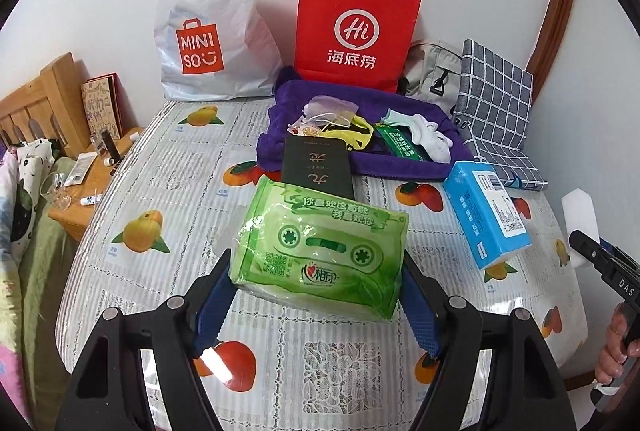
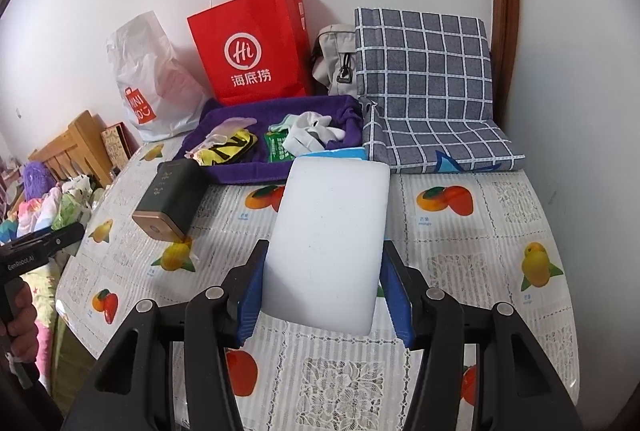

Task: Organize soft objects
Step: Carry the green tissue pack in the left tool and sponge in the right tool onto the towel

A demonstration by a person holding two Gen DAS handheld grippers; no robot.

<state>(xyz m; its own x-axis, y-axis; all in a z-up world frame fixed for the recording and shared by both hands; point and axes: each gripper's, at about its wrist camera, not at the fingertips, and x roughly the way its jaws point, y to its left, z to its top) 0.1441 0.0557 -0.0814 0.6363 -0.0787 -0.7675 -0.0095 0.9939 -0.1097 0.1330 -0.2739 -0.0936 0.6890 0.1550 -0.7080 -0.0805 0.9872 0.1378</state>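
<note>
My left gripper (image 1: 318,271) is shut on a green tissue pack (image 1: 320,247) and holds it above the table. My right gripper (image 2: 324,271) is shut on a blue tissue pack (image 2: 330,247), whose white underside faces the camera; in the left wrist view the same pack (image 1: 486,215) hangs tilted at the right. A purple towel (image 1: 400,167) lies at the back with white socks (image 1: 432,135), a yellow cloth (image 1: 352,131) and a small green packet (image 1: 402,143) on it. A dark green box (image 1: 318,167) lies in front of the towel.
A red paper bag (image 1: 356,27) and a white MINISO bag (image 1: 212,27) stand against the wall. A grey bag (image 2: 334,59) and a checked cushion (image 2: 428,83) sit at the back right. A wooden nightstand (image 1: 100,175) and bed are left of the table (image 1: 320,371).
</note>
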